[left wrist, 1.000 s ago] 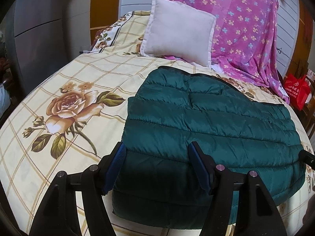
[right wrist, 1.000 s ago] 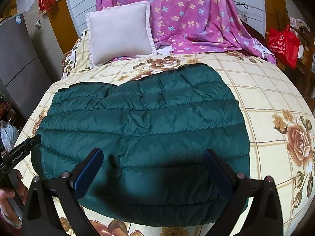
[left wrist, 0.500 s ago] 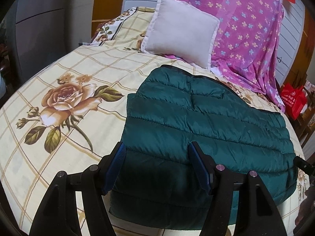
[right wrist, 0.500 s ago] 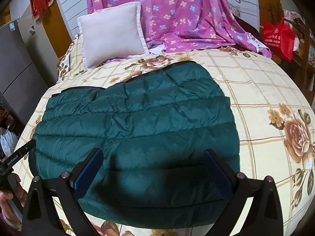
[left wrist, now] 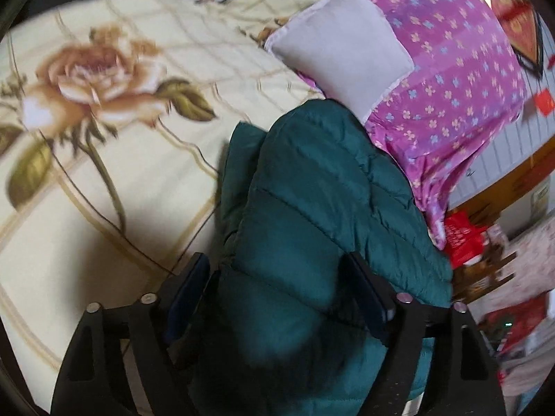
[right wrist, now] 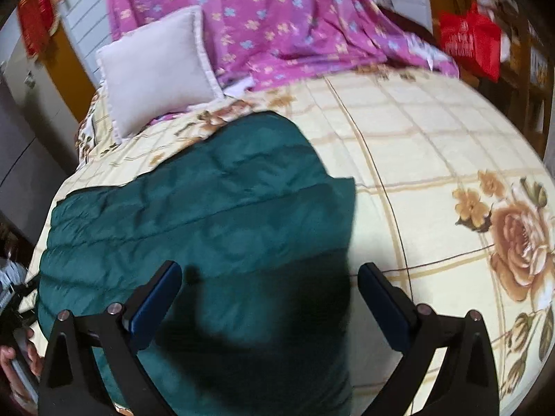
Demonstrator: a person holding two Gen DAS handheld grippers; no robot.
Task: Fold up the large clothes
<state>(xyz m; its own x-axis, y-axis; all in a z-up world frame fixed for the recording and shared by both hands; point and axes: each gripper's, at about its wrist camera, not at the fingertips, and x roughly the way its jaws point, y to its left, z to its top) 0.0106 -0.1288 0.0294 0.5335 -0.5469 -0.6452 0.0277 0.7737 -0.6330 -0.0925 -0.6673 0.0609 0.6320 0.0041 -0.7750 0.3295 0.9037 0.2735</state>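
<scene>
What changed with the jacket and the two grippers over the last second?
Both cameras swung and blurred. In the left view the jacket now looks bunched and raised between the open fingers of the left gripper; whether it is lifted is unclear. The right gripper remains open over the jacket. Pillow and bedspread stayed put.

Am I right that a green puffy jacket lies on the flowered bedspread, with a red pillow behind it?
Not quite: the pillow behind the green puffy jacket is white, not red, as the right wrist view shows. The jacket does lie on the flowered bedspread.

Both wrist views close above bed, facing headboard, sharing green jacket [left wrist: 312, 208] and pillow [right wrist: 156, 69]
</scene>
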